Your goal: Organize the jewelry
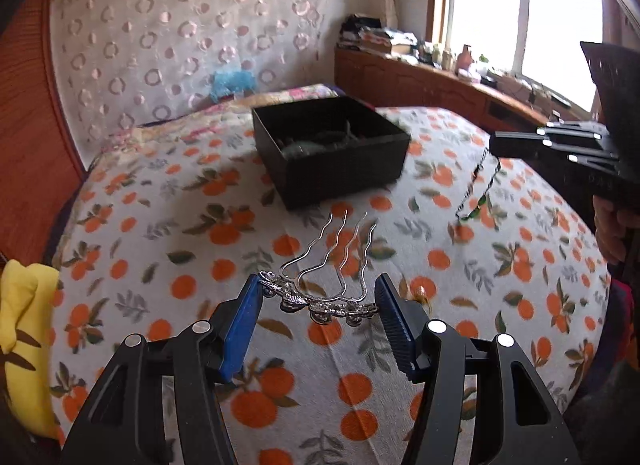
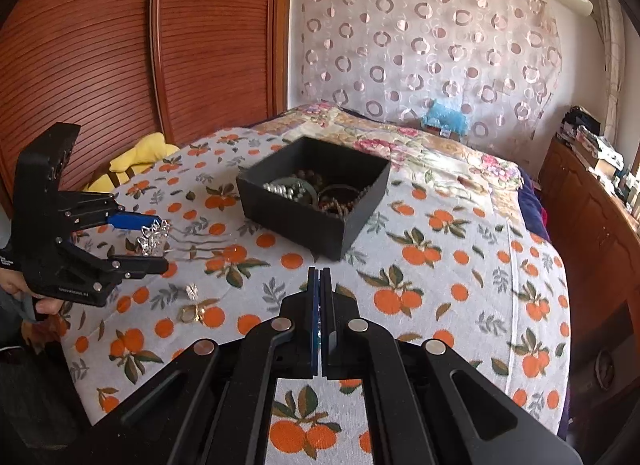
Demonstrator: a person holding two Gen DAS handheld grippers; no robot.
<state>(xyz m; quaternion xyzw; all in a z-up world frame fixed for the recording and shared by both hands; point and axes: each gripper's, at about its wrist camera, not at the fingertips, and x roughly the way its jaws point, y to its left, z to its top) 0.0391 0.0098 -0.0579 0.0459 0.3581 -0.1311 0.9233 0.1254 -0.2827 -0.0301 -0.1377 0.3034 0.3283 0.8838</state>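
Left wrist view: the left tool (image 1: 318,299) holds a silver hair comb (image 1: 320,301) by its jewelled top bar, one blue pad at each end of the bar, above the orange-print bedspread (image 1: 160,265). The comb's wavy prongs point away toward the black jewelry box (image 1: 332,161), which sits on the bed toward its far end, with dark pieces inside that are hard to make out. At the right edge of the bed the right tool (image 1: 494,143) is pinched on a dark necklace chain (image 1: 478,189), which hangs down in a loop to the bedspread. A yellow plush toy (image 1: 24,329) lies at the bed's left edge.

Right wrist view: the right tool (image 2: 319,271) is clenched, its blue pads pressed together with a thin sliver of chain barely visible between them. Ahead, the black jewelry box (image 2: 304,221) sits on the bedspread (image 2: 440,285), holding silver beads, dark bangles and bead strings. At the left, the left tool (image 2: 160,241) grips the hair comb (image 2: 154,239), prongs reaching toward the box. Below it, on the bedspread near the left edge, lie a small silver piece (image 2: 192,291) and a gold ring (image 2: 192,313), close together.
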